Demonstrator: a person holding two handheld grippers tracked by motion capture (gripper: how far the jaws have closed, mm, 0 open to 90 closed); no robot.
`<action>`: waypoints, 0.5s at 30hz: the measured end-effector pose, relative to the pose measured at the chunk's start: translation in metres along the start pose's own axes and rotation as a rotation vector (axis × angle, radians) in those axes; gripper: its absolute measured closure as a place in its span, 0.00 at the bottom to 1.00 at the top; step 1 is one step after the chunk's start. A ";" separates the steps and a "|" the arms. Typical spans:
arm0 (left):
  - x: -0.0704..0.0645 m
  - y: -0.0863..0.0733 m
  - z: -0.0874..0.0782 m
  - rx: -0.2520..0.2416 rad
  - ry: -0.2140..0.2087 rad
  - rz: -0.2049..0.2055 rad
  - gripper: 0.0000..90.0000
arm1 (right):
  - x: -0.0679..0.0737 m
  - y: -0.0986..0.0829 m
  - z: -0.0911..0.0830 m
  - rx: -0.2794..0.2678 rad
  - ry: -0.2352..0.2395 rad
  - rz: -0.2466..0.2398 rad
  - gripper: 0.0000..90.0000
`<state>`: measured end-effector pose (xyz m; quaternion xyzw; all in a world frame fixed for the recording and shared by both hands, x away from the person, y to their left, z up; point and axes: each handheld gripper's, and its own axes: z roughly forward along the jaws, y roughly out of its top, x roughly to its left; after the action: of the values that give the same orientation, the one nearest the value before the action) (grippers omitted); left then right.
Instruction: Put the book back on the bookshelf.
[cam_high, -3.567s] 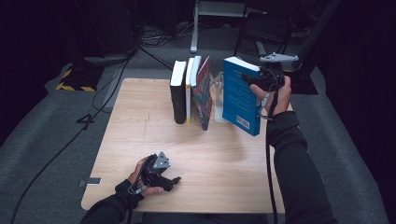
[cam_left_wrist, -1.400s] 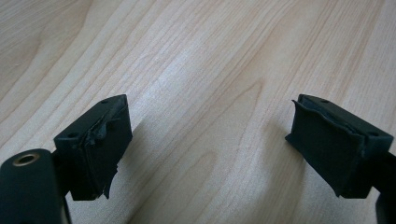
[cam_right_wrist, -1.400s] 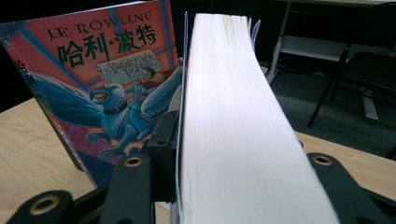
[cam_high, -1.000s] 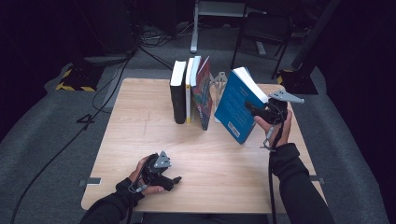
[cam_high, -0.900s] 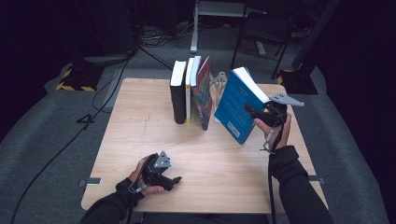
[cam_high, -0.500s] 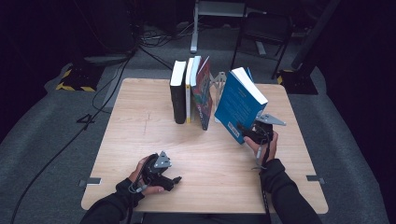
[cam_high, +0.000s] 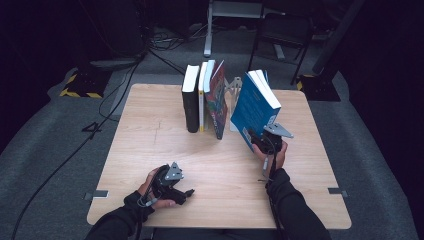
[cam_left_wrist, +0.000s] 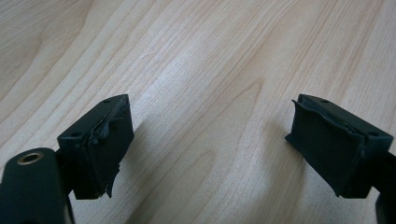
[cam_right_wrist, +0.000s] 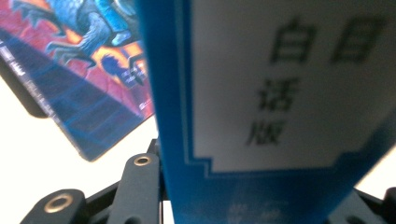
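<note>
A blue book (cam_high: 253, 109) hangs tilted above the right half of the table, top leaning back and to the right. My right gripper (cam_high: 258, 144) is shut on its lower corner; in the right gripper view the blue spine (cam_right_wrist: 261, 93) with a white label stands between the jaws. Three books stand upright in a row at the back middle: a black one (cam_high: 190, 99), a thin white one (cam_high: 202, 95) and a colourful one (cam_high: 215, 100), whose cover (cam_right_wrist: 79, 60) appears behind the spine. My left gripper (cam_high: 188, 192) rests on the table near the front left, open, nothing between its pads (cam_left_wrist: 106, 140).
A pale bookend (cam_high: 231, 88) stands behind the held book. The wooden table (cam_high: 150, 130) is bare between the row and the front edge. Cables and a yellow-black marked object (cam_high: 79, 86) lie on the grey floor at the far left.
My right hand has brought the blue book down and toward the front, tilting it from upright. The left gripper has stayed still.
</note>
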<state>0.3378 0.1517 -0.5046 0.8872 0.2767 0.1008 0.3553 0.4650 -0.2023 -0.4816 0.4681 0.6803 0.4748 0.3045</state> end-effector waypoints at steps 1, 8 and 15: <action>0.000 0.000 0.000 0.000 0.000 0.000 0.15 | 0.000 0.000 0.000 0.000 0.000 0.000 0.67; 0.000 0.000 0.000 0.001 -0.005 0.002 0.15 | 0.004 0.006 0.016 -0.011 -0.038 0.019 0.67; 0.000 0.000 0.000 0.001 -0.007 0.005 0.15 | 0.004 0.008 0.022 -0.008 -0.042 0.032 0.66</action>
<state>0.3380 0.1515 -0.5046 0.8883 0.2735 0.0986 0.3556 0.4855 -0.1893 -0.4817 0.4875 0.6641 0.4726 0.3129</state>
